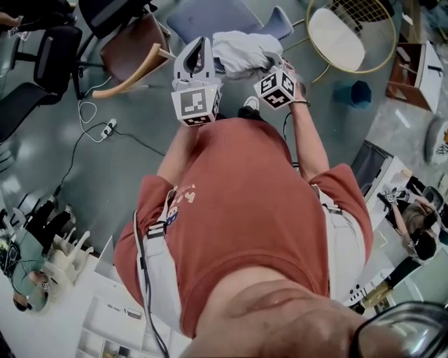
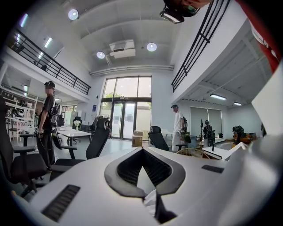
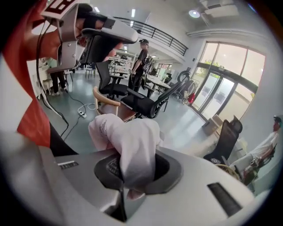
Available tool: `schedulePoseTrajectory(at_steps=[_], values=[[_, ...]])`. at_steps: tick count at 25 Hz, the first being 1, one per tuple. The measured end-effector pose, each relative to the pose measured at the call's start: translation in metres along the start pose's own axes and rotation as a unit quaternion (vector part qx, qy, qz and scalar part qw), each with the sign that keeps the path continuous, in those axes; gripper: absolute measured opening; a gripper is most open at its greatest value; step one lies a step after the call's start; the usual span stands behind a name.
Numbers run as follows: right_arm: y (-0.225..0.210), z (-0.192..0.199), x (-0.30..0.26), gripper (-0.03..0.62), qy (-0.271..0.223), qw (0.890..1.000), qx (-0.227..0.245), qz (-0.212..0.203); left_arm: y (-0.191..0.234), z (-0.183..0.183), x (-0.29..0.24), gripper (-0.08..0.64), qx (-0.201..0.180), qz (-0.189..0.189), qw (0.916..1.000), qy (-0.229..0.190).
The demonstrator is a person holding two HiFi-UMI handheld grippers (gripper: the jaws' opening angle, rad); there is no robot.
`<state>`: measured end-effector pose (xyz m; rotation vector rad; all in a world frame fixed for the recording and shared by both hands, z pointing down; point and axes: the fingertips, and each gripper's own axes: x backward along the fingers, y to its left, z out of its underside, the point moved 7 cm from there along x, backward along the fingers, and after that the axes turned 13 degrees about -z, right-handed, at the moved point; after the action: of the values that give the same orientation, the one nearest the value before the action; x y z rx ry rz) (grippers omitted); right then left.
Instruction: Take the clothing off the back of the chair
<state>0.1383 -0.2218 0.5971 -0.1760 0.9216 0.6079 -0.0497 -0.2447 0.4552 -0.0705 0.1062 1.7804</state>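
A white garment [image 1: 241, 52] lies bunched over the blue-grey chair [image 1: 203, 17] in front of me in the head view. My right gripper [image 1: 271, 64] is at the garment's right side. In the right gripper view, my right gripper [image 3: 132, 161] is shut on a fold of the garment [image 3: 130, 137], which bulges up out of the jaws. My left gripper [image 1: 199, 43] is held level just left of the garment, jaws together. In the left gripper view, my left gripper [image 2: 142, 152] looks shut, and a small white scrap at the jaws' base is unclear.
A brown chair with wooden arms [image 1: 133, 49] stands to the left, with black office chairs [image 1: 42, 63] beyond it. A round yellow wire chair [image 1: 346, 31] is at the right. A power strip and cable [image 1: 108, 128] lie on the floor. People stand further off [image 2: 177, 126].
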Motion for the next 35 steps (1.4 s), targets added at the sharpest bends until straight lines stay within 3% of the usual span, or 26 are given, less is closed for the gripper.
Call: schedulePoseTrajectory(at_steps=[4,8,13,22,30,35], values=[[-0.003,0.004,0.012,0.069,-0.053,0.996,-0.073,0.001,-0.006,-0.004,-0.003,0.014,0.0,0.01,0.9999,-0.001],[-0.01,0.004,0.034,0.067,-0.112,0.984,-0.14,0.02,-0.01,-0.009,-0.007,0.014,0.002,0.019,0.9998,-0.006],[-0.02,0.0,0.069,0.066,-0.165,0.969,-0.181,0.042,-0.017,-0.02,-0.011,0.014,0.003,0.026,0.9996,-0.011],[-0.048,-0.008,0.141,0.066,-0.25,0.938,-0.211,0.116,-0.028,-0.052,-0.022,0.014,0.007,0.036,0.999,-0.025],[-0.073,-0.033,0.205,0.066,-0.303,0.908,-0.208,0.2,-0.035,-0.089,-0.024,0.014,0.017,0.046,0.9972,-0.056],[-0.081,-0.049,0.246,0.066,-0.334,0.884,-0.204,0.255,-0.038,-0.114,-0.024,0.014,0.02,0.053,0.9956,-0.074]])
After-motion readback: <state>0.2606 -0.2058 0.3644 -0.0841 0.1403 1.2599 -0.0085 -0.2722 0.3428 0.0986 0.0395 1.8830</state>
